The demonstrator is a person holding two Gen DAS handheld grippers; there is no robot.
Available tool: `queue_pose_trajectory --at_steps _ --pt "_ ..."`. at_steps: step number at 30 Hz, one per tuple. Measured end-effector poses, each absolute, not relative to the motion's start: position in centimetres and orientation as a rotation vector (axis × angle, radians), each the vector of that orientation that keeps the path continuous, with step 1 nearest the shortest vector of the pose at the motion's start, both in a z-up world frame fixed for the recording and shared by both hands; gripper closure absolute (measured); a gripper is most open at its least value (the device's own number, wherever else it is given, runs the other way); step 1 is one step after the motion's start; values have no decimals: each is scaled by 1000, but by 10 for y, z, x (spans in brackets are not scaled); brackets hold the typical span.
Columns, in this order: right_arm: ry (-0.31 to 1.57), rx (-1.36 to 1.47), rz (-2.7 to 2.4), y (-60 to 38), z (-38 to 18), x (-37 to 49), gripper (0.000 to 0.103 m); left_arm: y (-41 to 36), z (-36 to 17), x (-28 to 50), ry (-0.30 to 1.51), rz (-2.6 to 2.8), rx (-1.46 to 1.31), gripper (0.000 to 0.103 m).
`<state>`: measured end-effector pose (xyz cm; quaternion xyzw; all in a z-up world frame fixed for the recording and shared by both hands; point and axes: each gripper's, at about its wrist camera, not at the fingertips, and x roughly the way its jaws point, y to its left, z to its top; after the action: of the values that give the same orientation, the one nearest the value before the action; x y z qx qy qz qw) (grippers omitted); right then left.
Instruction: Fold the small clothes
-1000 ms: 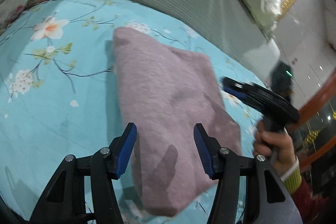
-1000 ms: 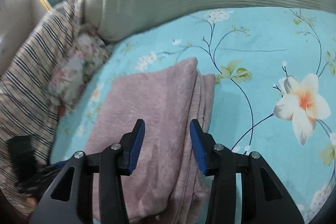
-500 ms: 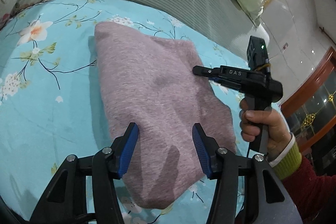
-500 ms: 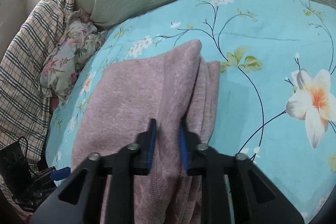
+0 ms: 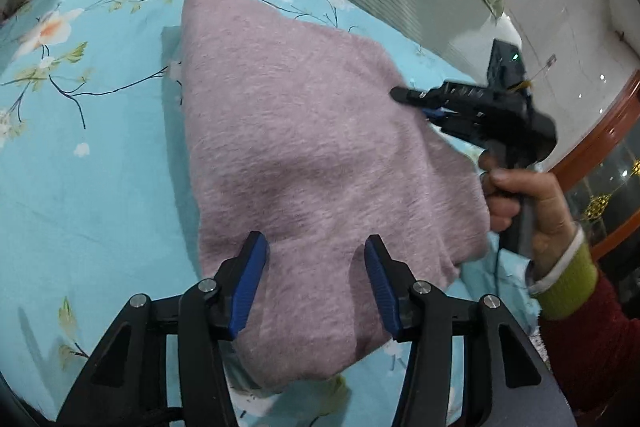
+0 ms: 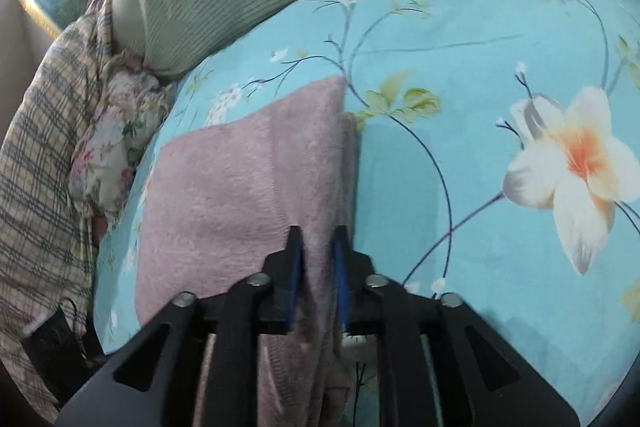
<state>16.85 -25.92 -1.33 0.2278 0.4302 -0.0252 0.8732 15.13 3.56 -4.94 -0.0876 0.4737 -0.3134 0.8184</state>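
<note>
The pink garment (image 5: 312, 155) is lying folded on the bed (image 5: 80, 187), and the right tongs (image 6: 318, 267) are pinching its layered edge, probably so the stacked layers can be lifted together without slipping apart. The left tongs (image 5: 312, 279) are hovering spread over the near end of the cloth, gripping nothing, seemingly placed to take that end or steady it while the right side is carrying the fold over.

Soft, even indoor light, fisheye bending at dark rims (right wrist view slightly motion-blurred).
</note>
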Motion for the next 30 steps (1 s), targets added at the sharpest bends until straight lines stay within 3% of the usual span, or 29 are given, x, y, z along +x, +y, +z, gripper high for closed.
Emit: queue_pose_trajectory --at_steps 7,10,15,16,17,21,27,30 --pt "797 364 24 -210 38 109 75 47 -39 150 1006 -655 -211 53" --pt "845 303 19 -191 20 73 64 50 -38 148 1002 -652 -221 53" --pt "974 315 15 -194 -30 60 64 49 -28 131 980 -687 -207 53" --pt "976 303 16 -194 -34 61 73 46 -26 127 975 -699 -194 53" --pt "974 306 35 -194 -34 64 96 44 -26 124 969 -692 -163 53" --pt "938 259 21 -206 -20 59 95 41 -42 124 1007 -641 -83 54" --pt "1039 302 -14 -223 -55 56 94 38 -50 128 1028 -589 -75 51" --pt "981 361 -51 -231 -30 49 90 33 -38 120 1003 -540 13 56"
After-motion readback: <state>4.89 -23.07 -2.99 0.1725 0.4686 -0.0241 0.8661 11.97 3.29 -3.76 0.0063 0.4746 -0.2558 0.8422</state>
